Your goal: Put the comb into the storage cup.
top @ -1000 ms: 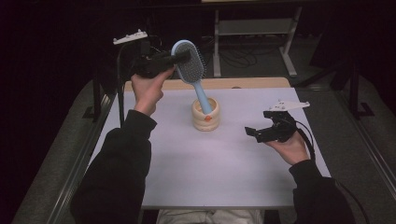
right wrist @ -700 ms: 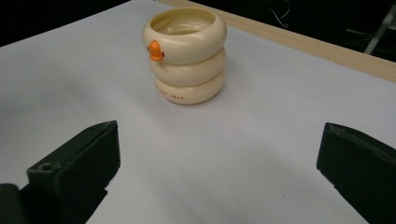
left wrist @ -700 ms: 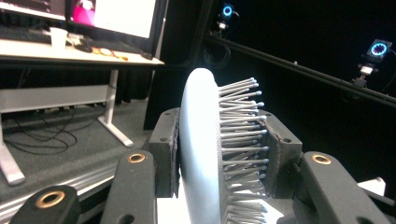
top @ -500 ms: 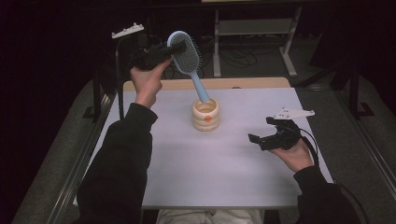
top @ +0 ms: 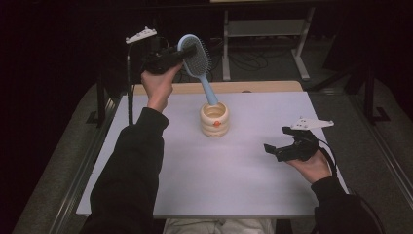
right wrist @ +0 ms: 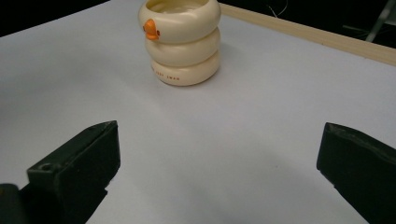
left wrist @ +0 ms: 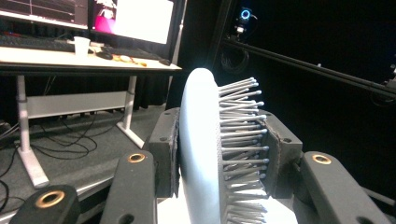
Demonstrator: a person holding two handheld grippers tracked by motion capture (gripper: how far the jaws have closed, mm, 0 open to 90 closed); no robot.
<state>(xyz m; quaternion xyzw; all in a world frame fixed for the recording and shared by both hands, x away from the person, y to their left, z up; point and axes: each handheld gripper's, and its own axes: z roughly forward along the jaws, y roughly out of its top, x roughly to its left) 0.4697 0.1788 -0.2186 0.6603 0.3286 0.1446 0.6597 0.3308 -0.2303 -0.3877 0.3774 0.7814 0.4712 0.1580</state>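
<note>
A light blue hairbrush (top: 196, 59) stands tilted, its handle end down inside a cream ribbed cup (top: 214, 119) with an orange beak. My left gripper (top: 181, 55) is held high over the table's far left and is shut on the brush head; in the left gripper view the pads squeeze the hairbrush (left wrist: 201, 154) from its back and its bristles. My right gripper (top: 271, 148) hovers open near the table's right edge, pointing at the cup (right wrist: 180, 40) with nothing between its jaws.
The white table (top: 243, 165) has a wooden strip (top: 263, 87) along its far edge. Beyond it stands a desk (left wrist: 70, 58) with monitors and a paper cup (left wrist: 81, 45), cables on the floor beneath.
My left gripper has lifted the brush head a little higher and farther back, tilting the brush more. My right gripper has drifted slightly toward the near right.
</note>
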